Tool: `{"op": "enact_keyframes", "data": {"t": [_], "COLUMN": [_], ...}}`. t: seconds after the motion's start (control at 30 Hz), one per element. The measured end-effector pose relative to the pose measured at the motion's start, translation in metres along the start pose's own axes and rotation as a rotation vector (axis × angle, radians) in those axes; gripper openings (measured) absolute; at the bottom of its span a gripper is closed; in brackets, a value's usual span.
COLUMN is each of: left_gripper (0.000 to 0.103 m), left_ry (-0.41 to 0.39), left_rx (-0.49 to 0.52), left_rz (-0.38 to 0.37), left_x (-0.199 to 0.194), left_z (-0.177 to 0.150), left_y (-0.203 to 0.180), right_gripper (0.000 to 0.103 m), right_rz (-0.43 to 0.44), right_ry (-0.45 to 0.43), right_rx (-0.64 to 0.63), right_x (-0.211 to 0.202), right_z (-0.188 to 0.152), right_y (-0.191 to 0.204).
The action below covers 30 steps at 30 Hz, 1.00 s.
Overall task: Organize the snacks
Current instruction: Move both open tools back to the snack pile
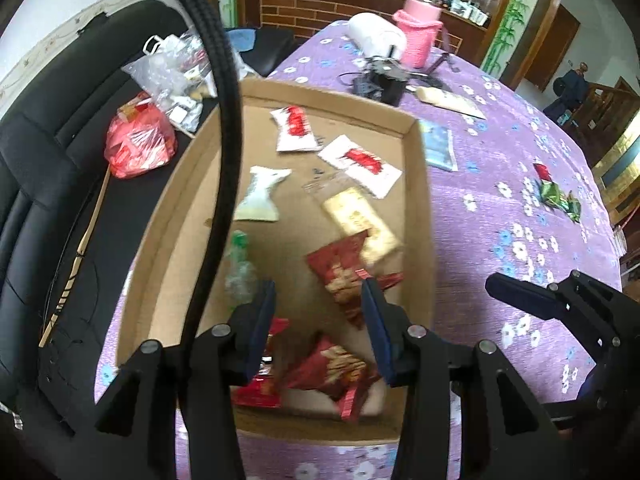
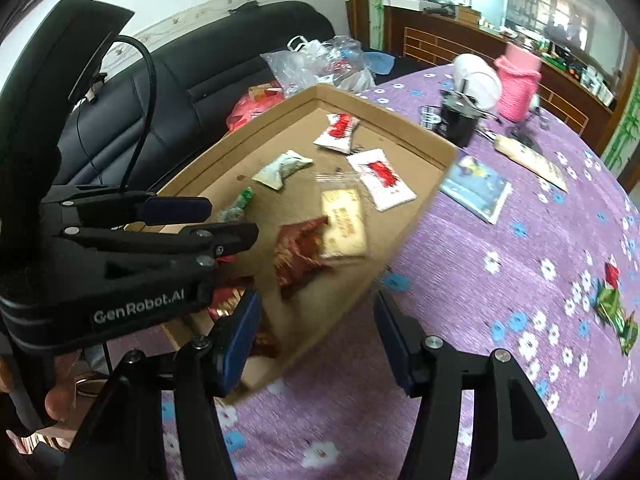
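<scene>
Box: the cardboard box on the purple counter already holds most packets, white-and-red, beige and dark red.
Left out: a green wrapped snack and a blue packet lie on the cloth, so I judge the job mostly done.
Left tongs: spread, empty, over the box.
Right tongs: spread, empty, at the box's corner.

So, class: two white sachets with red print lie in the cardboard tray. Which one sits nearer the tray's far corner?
The crumpled white sachet with red print, lying close to the far corner. The flatter white-and-red sachet lies nearer the middle, beside the cream wafer packet.
</scene>
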<state>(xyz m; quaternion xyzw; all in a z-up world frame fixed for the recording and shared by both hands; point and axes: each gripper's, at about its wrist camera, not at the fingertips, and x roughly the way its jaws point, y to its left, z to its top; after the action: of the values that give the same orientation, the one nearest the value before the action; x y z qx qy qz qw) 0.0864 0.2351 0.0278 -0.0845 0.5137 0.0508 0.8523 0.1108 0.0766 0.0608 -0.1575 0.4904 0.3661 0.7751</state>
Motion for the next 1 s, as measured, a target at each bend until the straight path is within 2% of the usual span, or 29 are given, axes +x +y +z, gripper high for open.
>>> {"op": "enact_keyframes", "data": {"t": [0.27, 0.47, 0.7, 0.9, 1.0], "left_gripper": [0.046, 0.046, 0.046, 0.046, 0.046], "left_ry": [-0.009, 0.014, 0.053, 0.092, 0.115], "left_rx": [0.072, 0.139, 0.195, 0.236, 0.247], "left_rz": [-0.029, -0.054, -0.064, -0.074, -0.089], "left_x": [0.005, 0.018, 0.044, 0.072, 0.085], "left_z": [0.003, 0.004, 0.013, 0.029, 0.046], "left_y": [-0.06, -0.109, -0.167, -0.217, -0.244], "right_gripper": [0.06, 0.06, 0.06, 0.061, 0.068], "right_rz": [-0.03, -0.068, -0.143, -0.239, -0.274], "right_ry": [-0.012, -0.006, 0.006, -0.025, -0.058], "right_rx": [0.09, 0.188, 0.309, 0.397, 0.458], "right_x": [-0.027, -0.043, -0.059, -0.079, -0.086], "right_z": [-0.032, -0.065, -0.105, -0.121, -0.123], "right_y": [-0.046, -0.093, -0.162, -0.236, -0.278]}}
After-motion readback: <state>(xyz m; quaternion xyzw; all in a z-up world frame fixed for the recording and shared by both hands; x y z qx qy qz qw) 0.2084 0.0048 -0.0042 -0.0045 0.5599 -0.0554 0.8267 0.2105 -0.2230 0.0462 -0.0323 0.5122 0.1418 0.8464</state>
